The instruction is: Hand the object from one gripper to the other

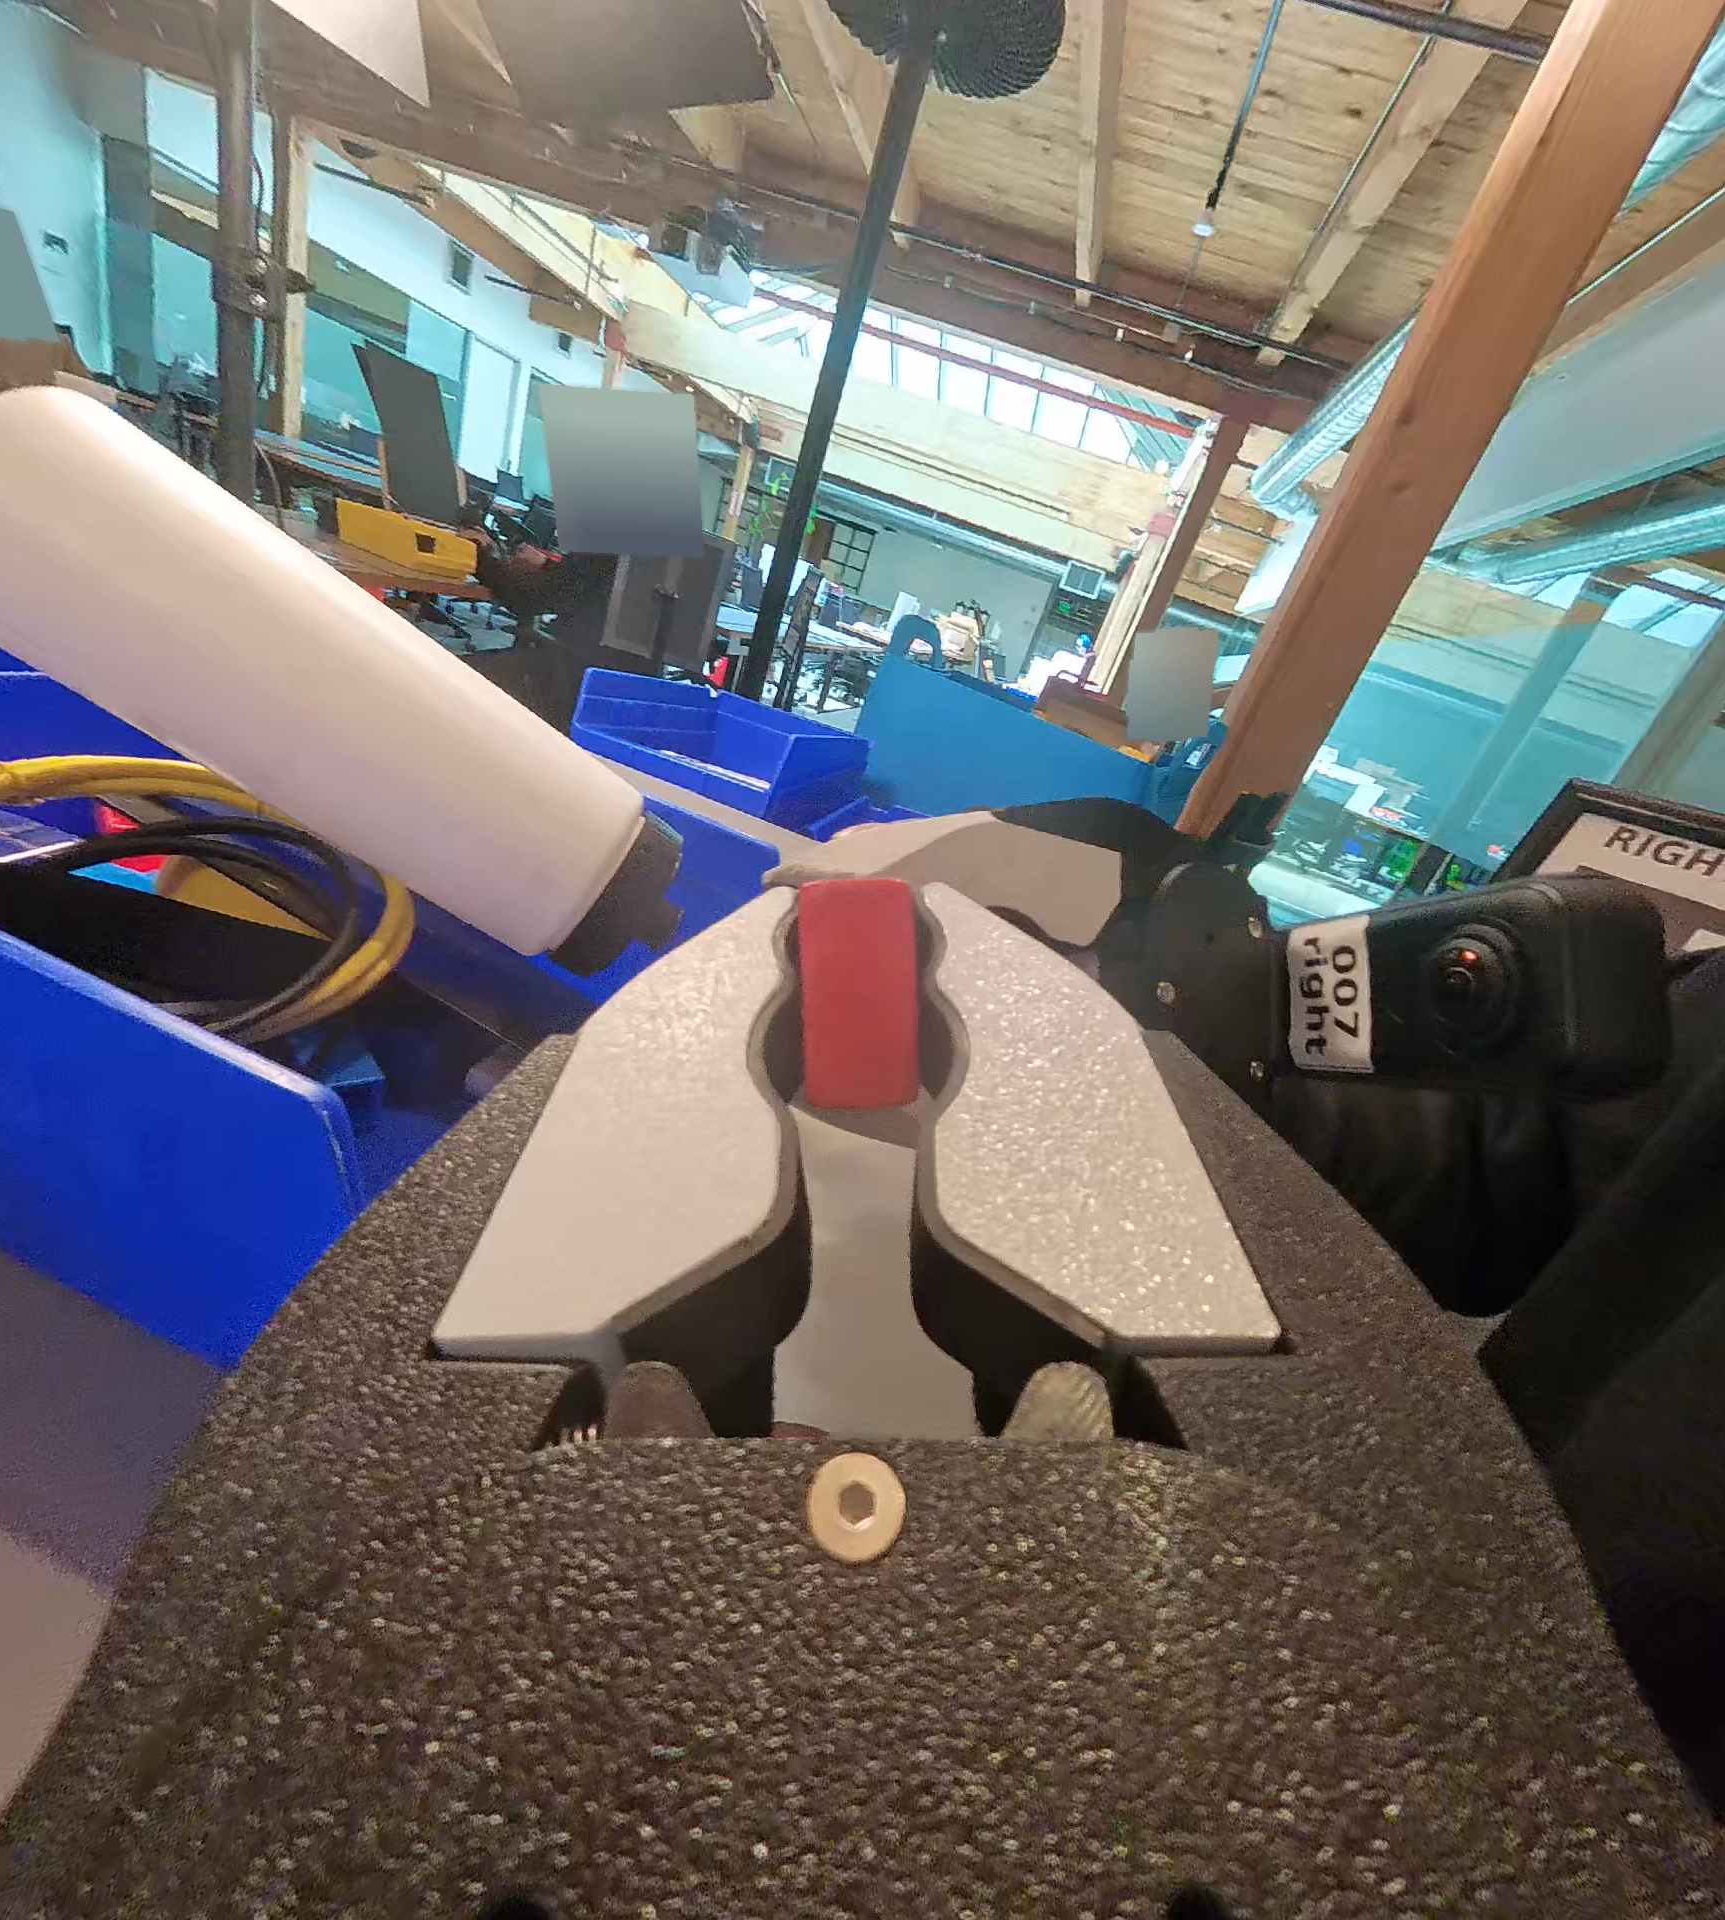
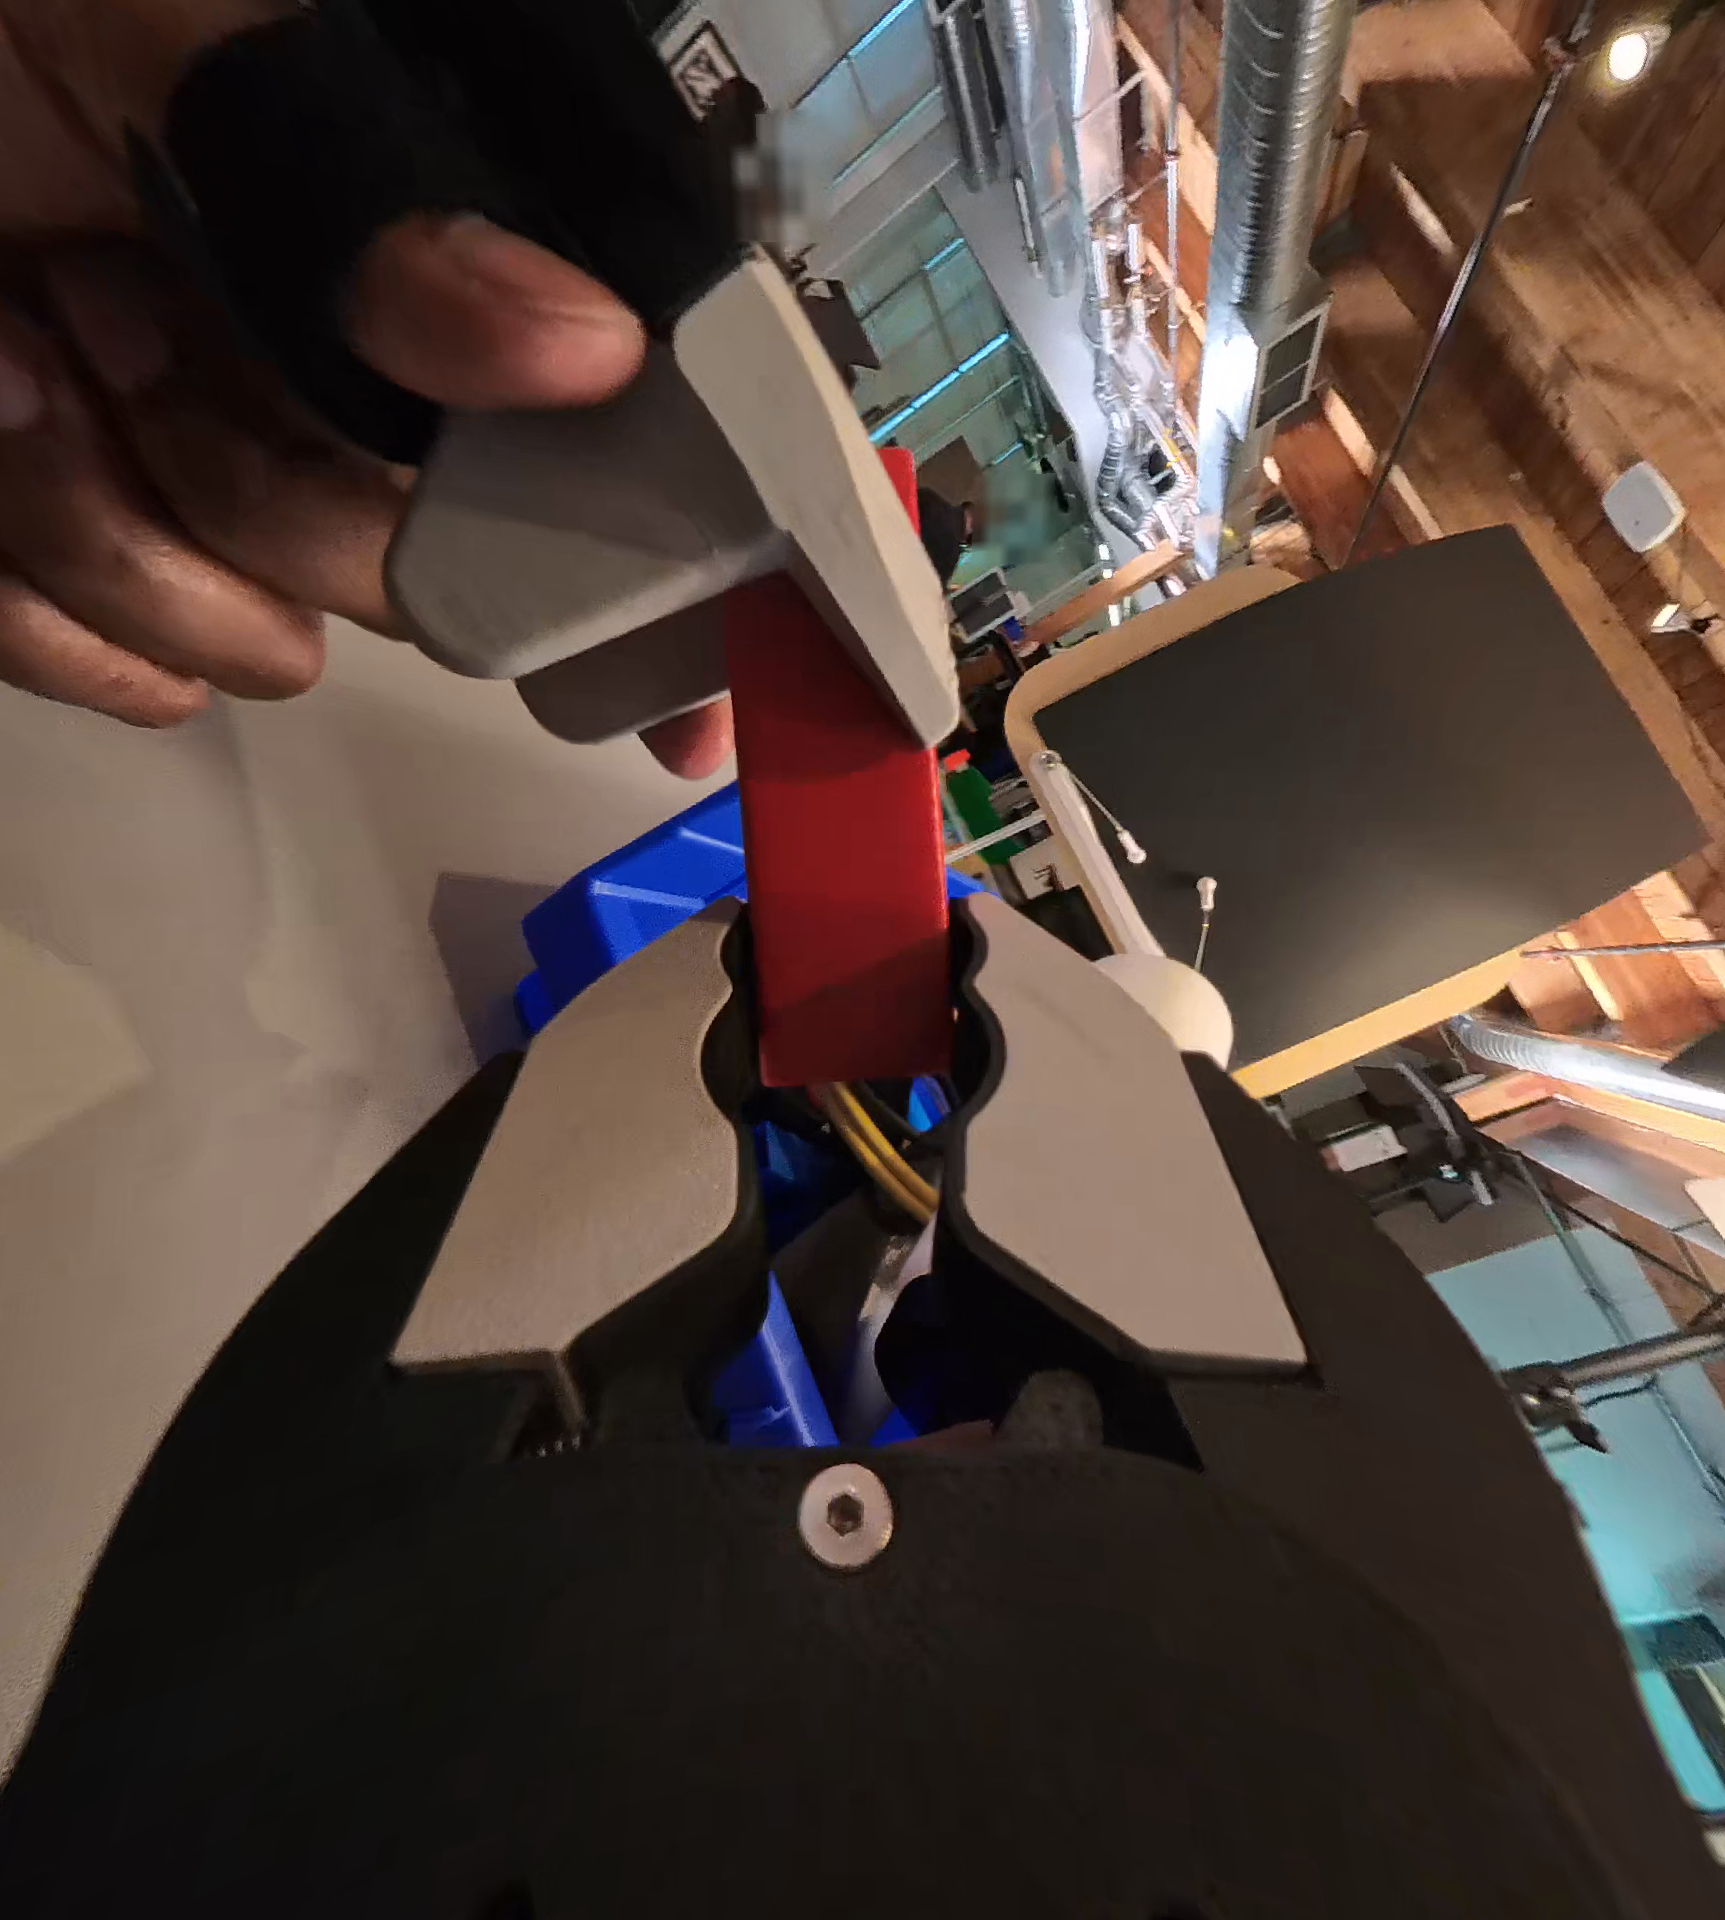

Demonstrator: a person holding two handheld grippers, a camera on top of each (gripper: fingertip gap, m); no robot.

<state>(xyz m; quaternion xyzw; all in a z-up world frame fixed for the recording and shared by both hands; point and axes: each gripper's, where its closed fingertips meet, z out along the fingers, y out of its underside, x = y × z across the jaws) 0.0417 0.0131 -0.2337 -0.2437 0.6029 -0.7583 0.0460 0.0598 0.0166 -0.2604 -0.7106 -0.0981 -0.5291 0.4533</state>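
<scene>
Red block (image 1: 858, 992) held mid-air by both grippers at once: left gripper (image 1: 858, 935) w/ fingers (image 1: 650, 1101) closed on one end, right gripper (image 2: 850, 987) w/ fingers (image 2: 588, 1122) clamped on the other. Beyond the block, a blue bin (image 1: 110, 1122) w/ yellow cable (image 1: 359, 935); white bottle (image 1: 266, 665) above the bin.

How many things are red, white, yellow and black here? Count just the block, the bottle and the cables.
Red: 1, the block held between both hand-held grippers
White: 1, the bottle
Yellow: 1, the cable
Black: 1, the cable coiled beside it
Total: 4
</scene>
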